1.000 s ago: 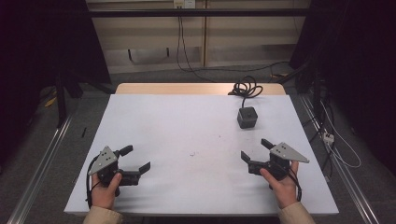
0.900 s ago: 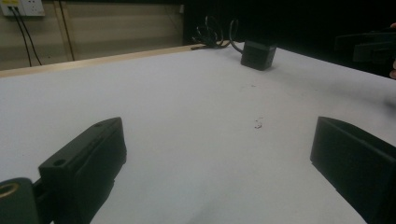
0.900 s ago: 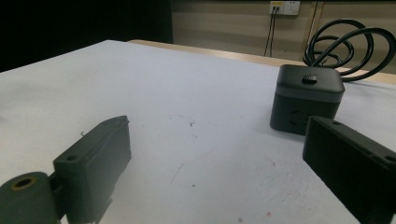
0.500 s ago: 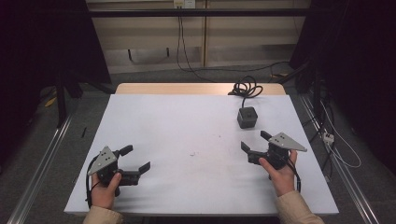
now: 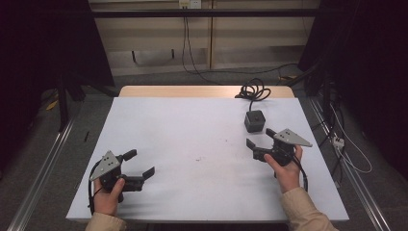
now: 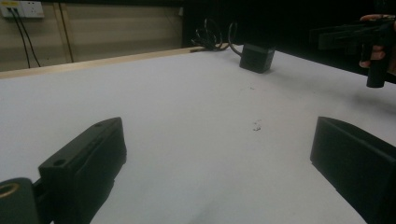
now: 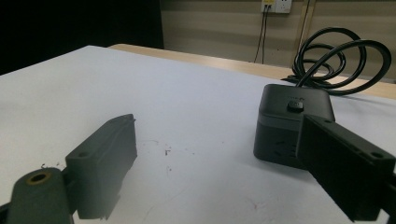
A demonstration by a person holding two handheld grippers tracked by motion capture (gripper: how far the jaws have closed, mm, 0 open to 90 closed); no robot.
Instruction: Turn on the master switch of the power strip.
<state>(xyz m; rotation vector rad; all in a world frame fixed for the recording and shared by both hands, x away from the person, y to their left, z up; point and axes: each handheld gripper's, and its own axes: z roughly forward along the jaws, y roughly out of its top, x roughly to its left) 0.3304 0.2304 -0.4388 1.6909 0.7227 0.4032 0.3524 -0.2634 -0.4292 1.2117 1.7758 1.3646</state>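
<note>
A small black cube-shaped box (image 5: 254, 121) with a button on top stands on the white table (image 5: 192, 125), at the far right. Its black cable (image 5: 253, 90) lies coiled behind it. My right gripper (image 5: 259, 137) hovers just in front of the box (image 7: 292, 123) and stands open; its jaws have just been closing a little, with nothing between them. In the right gripper view the right jaw overlaps the box's front corner. My left gripper (image 5: 141, 162) rests low at the near left, open and empty (image 6: 219, 135). In the left gripper view the box (image 6: 257, 57) is far off and the right gripper (image 6: 322, 36) is held up at the top right.
The table's far edge is a bare wooden strip (image 5: 202, 91). Metal rails (image 5: 43, 168) run along the floor on both sides. Cables hang from a wall socket (image 5: 189, 4) behind the table. Faint dark specks (image 5: 198, 158) mark the sheet's middle.
My right gripper has moved forward over the table towards the black box and now sits close in front of it. The left gripper has stayed put.
</note>
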